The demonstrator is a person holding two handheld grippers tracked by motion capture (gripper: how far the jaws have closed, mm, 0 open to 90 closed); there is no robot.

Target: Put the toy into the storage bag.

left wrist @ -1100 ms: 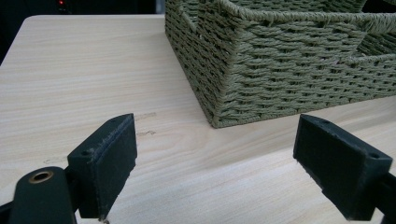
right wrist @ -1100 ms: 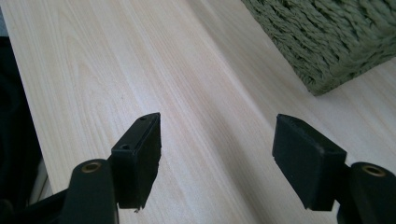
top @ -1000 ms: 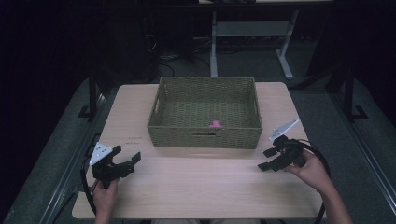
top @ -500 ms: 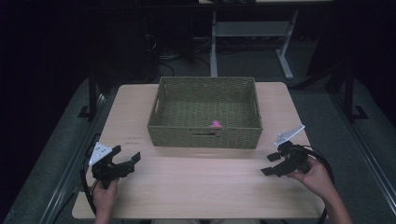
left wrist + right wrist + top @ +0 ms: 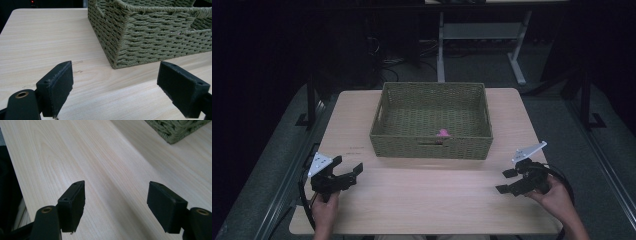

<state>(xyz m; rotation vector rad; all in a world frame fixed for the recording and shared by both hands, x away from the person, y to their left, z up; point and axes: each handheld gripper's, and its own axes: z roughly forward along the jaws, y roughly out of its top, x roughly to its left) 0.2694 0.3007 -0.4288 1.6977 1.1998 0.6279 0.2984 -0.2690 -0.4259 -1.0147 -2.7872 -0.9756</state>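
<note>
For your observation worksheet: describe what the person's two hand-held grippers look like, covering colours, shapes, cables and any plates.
Both the left gripper and the right gripper are black, each with two flat, blocky rectangular jaws showing small screw holes and brass-coloured pivots. Each carries a pale grey three-cornered plate on top, and a black cable loops from each. No sleeves are visible on the forearms.

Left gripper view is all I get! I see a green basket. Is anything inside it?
Observer: Yes, a small pink thing lies in the basket, near the front wall.
Child: Where's the other gripper?
Observer: The right gripper sits over the table's right front part, jaws open, holding nothing.
Child: What's behind the table?
Observer: A white stand on a dark floor.
</note>
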